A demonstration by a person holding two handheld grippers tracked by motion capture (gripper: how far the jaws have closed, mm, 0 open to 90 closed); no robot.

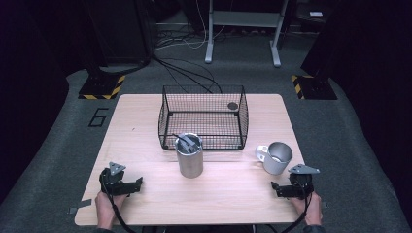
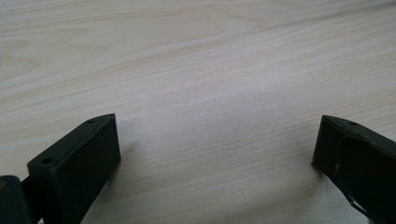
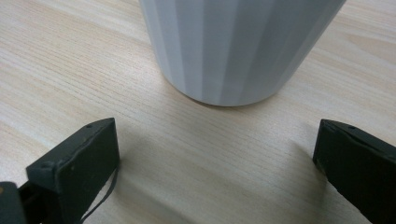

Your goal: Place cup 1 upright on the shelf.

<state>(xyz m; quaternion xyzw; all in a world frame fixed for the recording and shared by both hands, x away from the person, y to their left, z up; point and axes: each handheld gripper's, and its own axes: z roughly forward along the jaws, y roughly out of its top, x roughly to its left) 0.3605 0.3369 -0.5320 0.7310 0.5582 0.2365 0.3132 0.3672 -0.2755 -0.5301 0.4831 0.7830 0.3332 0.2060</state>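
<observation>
Approaching the grey mug (image 3: 240, 46) with right gripper (image 3: 217, 154), jaws spread and empty
Next: advance and clamp the mug wall; left gripper (image 2: 217, 149) idle, also released

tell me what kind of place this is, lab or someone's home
Most likely a lab or recording studio, not a home: a bare wooden table stands on grey carpet, hazard-striped stand bases flank it, loose cables run across the floor, and the surroundings are dark.
</observation>
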